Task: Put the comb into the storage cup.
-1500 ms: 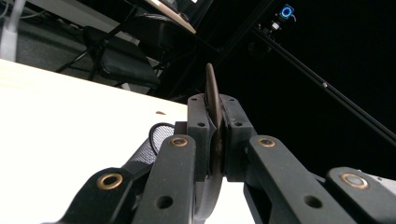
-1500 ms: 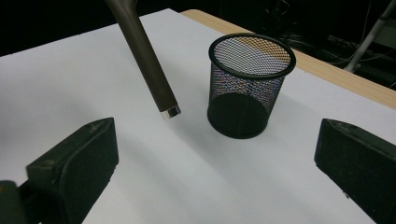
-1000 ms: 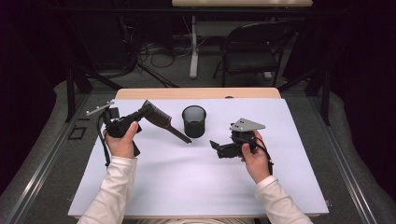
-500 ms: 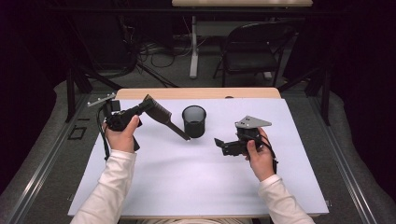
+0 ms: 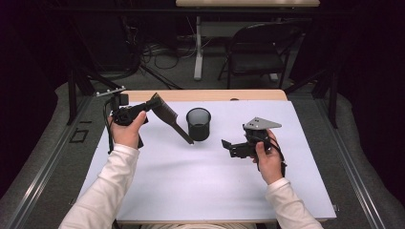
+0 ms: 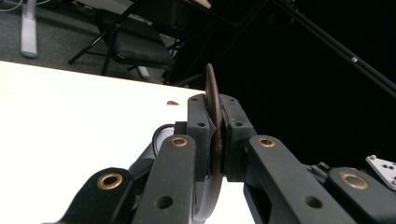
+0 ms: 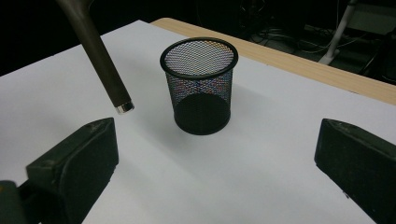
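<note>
White paper covers the table (image 5: 200,191) under a dark room. Since a second ago the left gripper (image 5: 152,103), clamped on the head of a dark flat brush with a long handle (image 5: 173,121), has lifted it, so the handle tip now hangs just beside the black mesh cup (image 5: 198,123). Probably it goes in next. Right gripper (image 5: 228,147) waits wide and empty, facing the cup.

Brush (image 5: 168,115): dark brown, handle tipped silver, clamped between the black jaws of the left gripper (image 5: 152,103). Cup (image 5: 198,123): black wire mesh, ahead of the black jaws of the right gripper (image 5: 225,145). Table (image 5: 191,191): white sheet, pale wood edge.
</note>
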A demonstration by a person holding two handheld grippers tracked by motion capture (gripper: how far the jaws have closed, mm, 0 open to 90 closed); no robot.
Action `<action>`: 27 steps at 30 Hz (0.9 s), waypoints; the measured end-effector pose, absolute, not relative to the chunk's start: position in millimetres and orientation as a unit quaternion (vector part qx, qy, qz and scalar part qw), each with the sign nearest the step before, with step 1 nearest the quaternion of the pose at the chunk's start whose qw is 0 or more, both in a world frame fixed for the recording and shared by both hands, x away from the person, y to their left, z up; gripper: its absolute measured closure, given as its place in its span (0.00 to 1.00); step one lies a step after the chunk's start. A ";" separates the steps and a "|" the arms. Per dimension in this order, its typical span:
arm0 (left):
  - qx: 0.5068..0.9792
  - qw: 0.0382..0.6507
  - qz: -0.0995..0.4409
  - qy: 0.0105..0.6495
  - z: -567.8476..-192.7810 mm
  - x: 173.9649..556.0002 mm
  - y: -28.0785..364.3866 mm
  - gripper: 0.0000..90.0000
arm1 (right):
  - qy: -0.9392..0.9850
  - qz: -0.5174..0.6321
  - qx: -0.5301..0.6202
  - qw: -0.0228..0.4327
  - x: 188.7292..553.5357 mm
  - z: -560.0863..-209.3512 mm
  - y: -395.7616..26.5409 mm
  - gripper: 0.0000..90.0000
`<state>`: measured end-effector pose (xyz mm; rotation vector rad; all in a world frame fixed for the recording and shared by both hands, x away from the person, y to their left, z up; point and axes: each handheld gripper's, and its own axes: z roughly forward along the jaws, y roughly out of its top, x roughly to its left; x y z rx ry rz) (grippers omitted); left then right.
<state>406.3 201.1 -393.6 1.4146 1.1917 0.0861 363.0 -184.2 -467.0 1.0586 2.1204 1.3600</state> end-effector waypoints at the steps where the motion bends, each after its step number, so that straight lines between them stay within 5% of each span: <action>1: 0.612 0.599 0.038 0.515 -392.4 406.9 200.5 0.94 | 0.760 0.487 0.380 0.203 363.0 -466.9 -184.2 0.00; 27: 0.653 0.551 0.078 0.515 -361.6 425.0 178.3 0.94 | 0.760 0.488 0.379 0.204 361.0 -465.0 -185.0 0.00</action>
